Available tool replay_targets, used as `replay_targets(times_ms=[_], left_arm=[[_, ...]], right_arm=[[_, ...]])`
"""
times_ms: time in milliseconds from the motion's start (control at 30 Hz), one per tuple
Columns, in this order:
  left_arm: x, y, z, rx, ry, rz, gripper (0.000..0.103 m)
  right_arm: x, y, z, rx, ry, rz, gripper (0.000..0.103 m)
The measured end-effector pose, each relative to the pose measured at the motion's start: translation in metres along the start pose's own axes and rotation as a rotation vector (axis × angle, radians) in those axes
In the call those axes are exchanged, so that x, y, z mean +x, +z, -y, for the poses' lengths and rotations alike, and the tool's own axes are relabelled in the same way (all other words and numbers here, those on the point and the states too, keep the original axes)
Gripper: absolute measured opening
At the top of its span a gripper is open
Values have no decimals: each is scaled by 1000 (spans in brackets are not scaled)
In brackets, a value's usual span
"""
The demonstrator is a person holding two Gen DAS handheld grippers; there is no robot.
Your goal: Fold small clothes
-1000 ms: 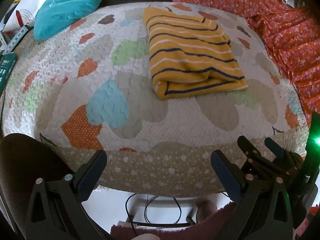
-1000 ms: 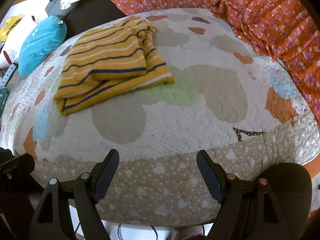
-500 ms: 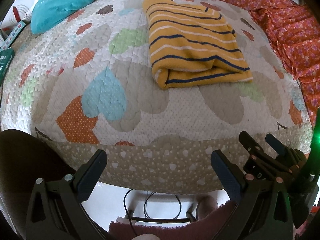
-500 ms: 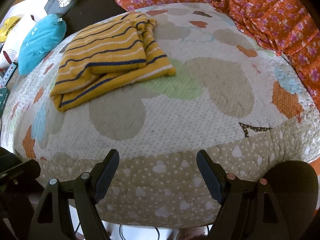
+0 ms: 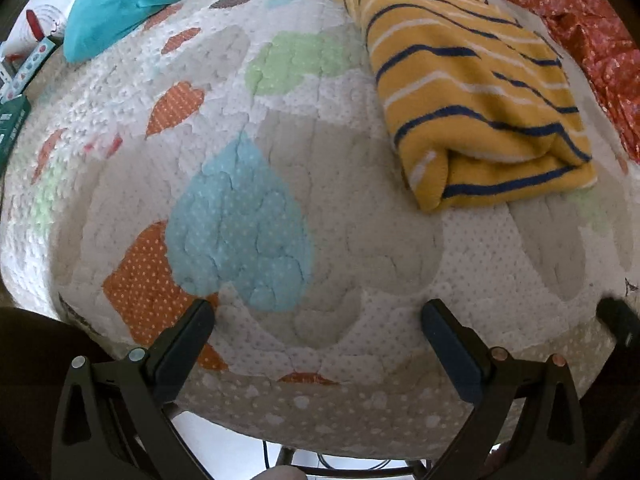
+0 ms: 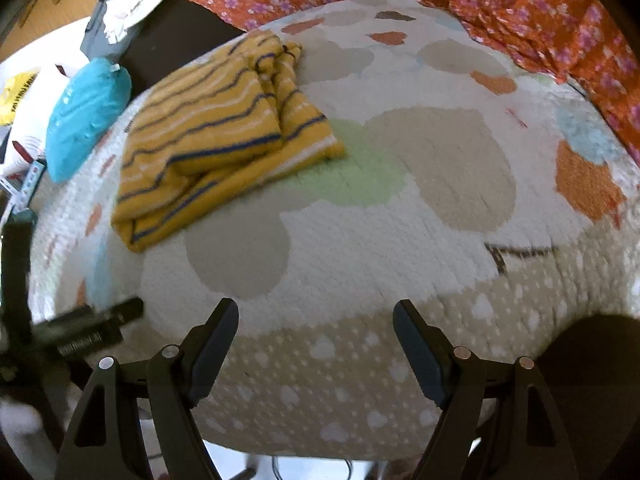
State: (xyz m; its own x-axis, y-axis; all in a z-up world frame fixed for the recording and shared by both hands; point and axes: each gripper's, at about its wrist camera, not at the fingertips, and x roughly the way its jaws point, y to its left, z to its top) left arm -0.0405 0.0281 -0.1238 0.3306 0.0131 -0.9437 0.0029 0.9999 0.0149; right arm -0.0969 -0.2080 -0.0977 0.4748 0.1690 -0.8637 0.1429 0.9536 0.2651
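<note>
Left gripper (image 5: 318,322) wide, empty — folded striped garment (image 5: 476,92) at 1 o'clock on quilt (image 5: 360,240). Right gripper (image 6: 316,322) wide, empty — garment at 11 o'clock.

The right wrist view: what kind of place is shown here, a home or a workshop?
Most likely a home, perhaps a bedroom or living room. A soft quilted cover with heart patches carries a folded yellow striped garment, an orange floral cloth lies behind it, and a teal cushion sits at the left.
</note>
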Motion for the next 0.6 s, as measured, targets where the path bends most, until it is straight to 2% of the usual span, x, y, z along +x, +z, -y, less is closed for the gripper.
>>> replay_targets(times_ms=[100, 233, 333, 400, 467, 500, 533, 600], left_arm=[[3, 0, -3, -1, -18, 4, 103], [7, -1, -12, -41, -70, -10, 103], [7, -3, -11, -22, -70, -5, 103], [7, -3, -12, -26, -75, 0, 103], [8, -4, -13, -29, -81, 0, 103], [8, -6, -15, -29, -85, 1, 103], [8, -7, -15, -28, -88, 3, 103], [8, -9, -16, -28, -88, 11, 103]], right_arm=[[5, 26, -2, 22, 58, 8, 83], [14, 73, -10, 89, 159, 46, 77], [27, 98, -21, 99, 149, 68, 77], [41, 109, -32, 71, 143, 48, 77], [58, 114, -38, 49, 158, -10, 53], [63, 115, -40, 43, 159, -33, 24], [61, 116, -39, 41, 173, -39, 7], [54, 120, -27, 85, 251, -37, 6]])
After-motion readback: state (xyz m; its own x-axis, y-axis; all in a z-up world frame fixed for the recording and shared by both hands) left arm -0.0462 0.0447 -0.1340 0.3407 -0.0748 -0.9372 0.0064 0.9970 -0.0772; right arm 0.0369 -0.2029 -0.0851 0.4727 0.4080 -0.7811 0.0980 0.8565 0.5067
